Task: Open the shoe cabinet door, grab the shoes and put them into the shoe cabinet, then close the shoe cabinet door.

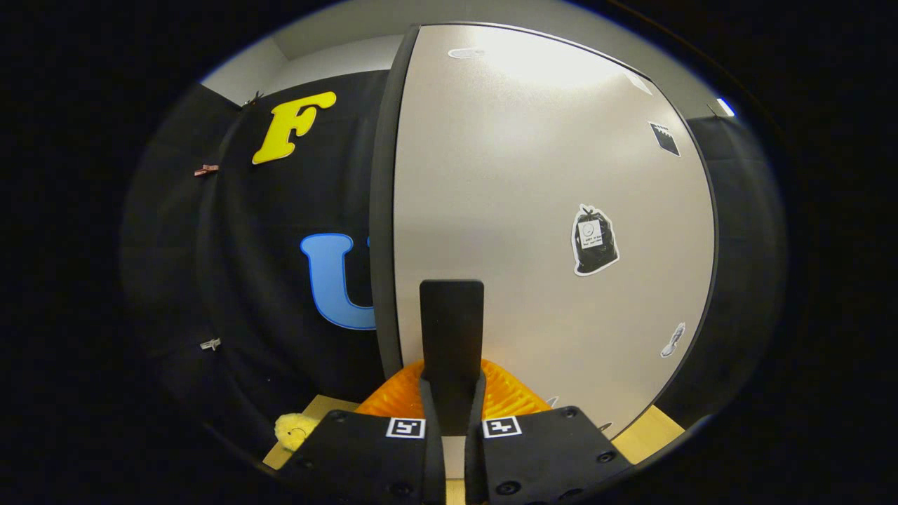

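The gripper is pinching the dark handle on the shoe cabinet door, both fingers pressed on it, I think. A crooked pull could make the handle slip out. The door has stickers, like a black bag sticker, but its writing is too small to read.

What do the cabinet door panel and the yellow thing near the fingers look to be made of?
Cabinet door: likely laminated board or painted metal, satin pale face with a soft light glare and dark edge. Yellow toy: seemingly plush, fuzzy outline. The gripper looks shut just before the door.
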